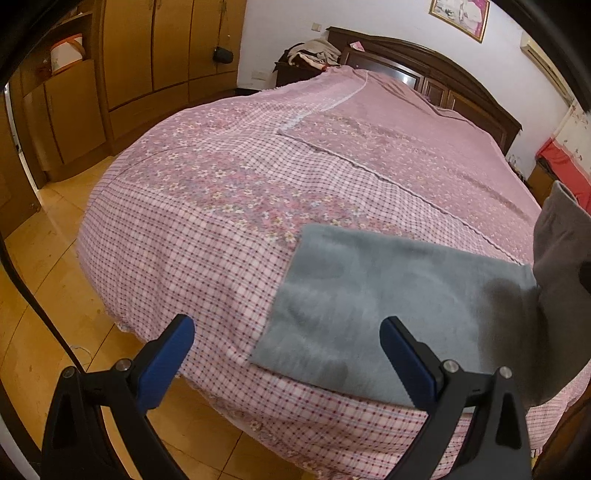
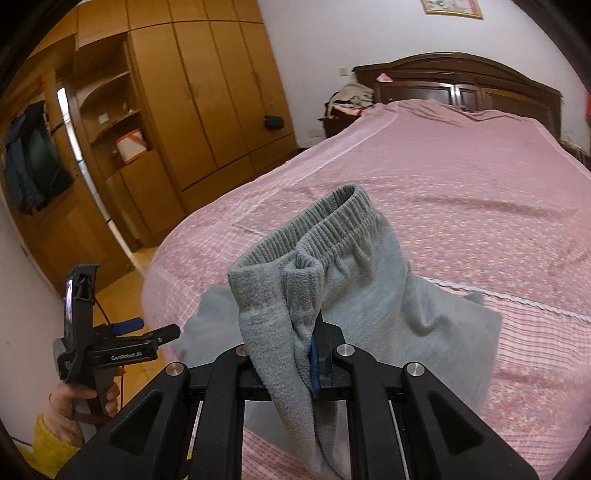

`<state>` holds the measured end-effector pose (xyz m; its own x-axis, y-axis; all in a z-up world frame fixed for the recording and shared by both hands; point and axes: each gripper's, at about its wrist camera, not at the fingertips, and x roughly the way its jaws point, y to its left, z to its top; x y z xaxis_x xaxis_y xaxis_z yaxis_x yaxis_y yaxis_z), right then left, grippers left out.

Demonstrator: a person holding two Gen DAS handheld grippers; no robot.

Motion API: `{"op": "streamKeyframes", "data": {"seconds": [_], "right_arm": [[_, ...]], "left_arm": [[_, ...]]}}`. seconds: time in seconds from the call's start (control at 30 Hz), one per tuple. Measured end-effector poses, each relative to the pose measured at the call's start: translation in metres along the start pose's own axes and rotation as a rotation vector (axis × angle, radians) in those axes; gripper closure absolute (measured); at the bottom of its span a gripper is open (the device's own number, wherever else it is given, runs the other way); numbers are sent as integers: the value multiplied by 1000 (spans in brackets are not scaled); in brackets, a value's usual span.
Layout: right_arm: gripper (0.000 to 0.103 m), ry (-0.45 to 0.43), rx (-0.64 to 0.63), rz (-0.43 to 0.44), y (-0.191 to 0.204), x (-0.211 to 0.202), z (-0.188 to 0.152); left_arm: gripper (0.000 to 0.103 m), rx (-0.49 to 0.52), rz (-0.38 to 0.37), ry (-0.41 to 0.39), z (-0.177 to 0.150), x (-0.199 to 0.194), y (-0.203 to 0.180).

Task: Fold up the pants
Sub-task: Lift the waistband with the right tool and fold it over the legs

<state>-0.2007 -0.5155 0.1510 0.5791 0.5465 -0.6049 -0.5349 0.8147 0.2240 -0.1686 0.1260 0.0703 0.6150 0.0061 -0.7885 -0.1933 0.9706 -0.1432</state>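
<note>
Pink bed (image 1: pixel 221 206): right hand-held gripper (image 2: pixel 314 354) clamps lifted pants (image 2: pixel 354 280) waistband; left hand-held gripper (image 1: pixel 288 332) wide, empty.

Before me spreads a bed (image 1: pixel 258 177) under a pink checked and flowered cover, its dark headboard (image 1: pixel 436 70) against the wall. I see a wooden wardrobe (image 2: pixel 207 92) beside it and a framed picture (image 1: pixel 460 16) above.
</note>
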Motion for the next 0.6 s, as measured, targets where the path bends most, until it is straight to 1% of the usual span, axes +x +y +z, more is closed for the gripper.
{"op": "streamKeyframes", "data": {"seconds": [0.13,0.33,0.5,0.6], "right_arm": [[90,18,-21,35,14,15,7],[90,40,-90,77,42,36,13],[90,102,-121,88,64,66,10],[90,121,-137,105,75,77,9]], "left_arm": [[1,-21,-7,-2,0,-2,7],[1,-24,-3,-10,0,-6,16],[1,-42,16,-20,-1,-10,27],[1,-57,31,-22,-3,-11,37]]}}
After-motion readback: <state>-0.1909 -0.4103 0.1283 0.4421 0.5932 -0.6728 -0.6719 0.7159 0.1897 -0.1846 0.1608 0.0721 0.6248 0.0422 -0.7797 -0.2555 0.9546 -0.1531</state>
